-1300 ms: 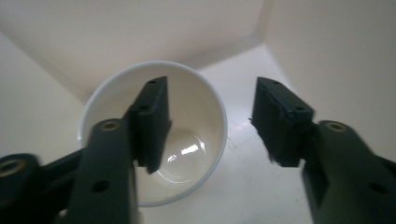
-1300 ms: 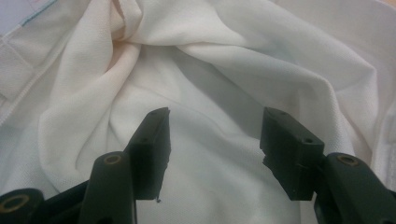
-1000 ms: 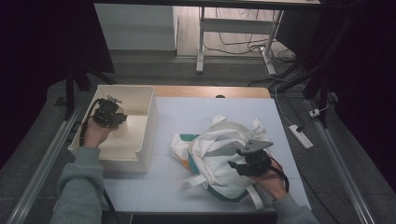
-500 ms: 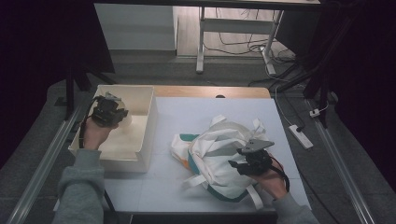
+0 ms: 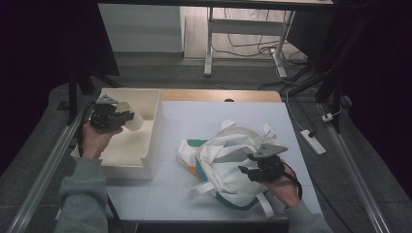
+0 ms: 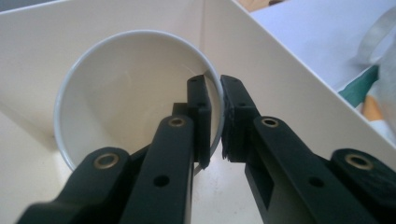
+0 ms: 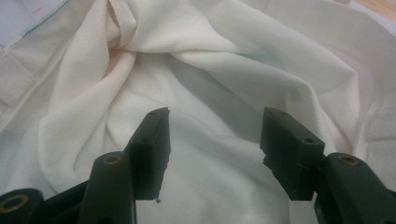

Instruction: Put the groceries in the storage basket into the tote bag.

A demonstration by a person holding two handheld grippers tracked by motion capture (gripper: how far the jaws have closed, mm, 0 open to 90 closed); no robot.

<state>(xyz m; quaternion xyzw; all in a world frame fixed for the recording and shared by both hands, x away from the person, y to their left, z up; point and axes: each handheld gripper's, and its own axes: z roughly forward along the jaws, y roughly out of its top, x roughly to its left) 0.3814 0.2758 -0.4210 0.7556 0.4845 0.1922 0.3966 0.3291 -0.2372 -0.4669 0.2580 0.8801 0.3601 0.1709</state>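
Left gripper (image 6: pixel 214 119) pinched onto the rim of a white paper cup (image 6: pixel 126 93), held above the white bin (image 5: pixel 145 160). Light, thin-walled, likely crushable; best kept gripped at the stiffer rim. Right gripper (image 7: pixel 212 144) parted, holding nothing, over the soft cloth bag (image 5: pixel 228 160).

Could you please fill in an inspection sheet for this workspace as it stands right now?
Surface: white table top, bare wooden strip along its far edge.
Job's things: white paper cup held on its side over the white open box; white cloth bag with teal and orange trim, crumpled right of the box.
Clutter: nothing seen.
Grippers: left gripper has its jaws shut on the cup's rim, one inside, one outside; right gripper has its jaws open, against the bag's cloth.
Cables: a black one trails from each gripper; loose ones lie on the floor beyond.
Surroundings: power strip on the floor at right; white table legs behind.
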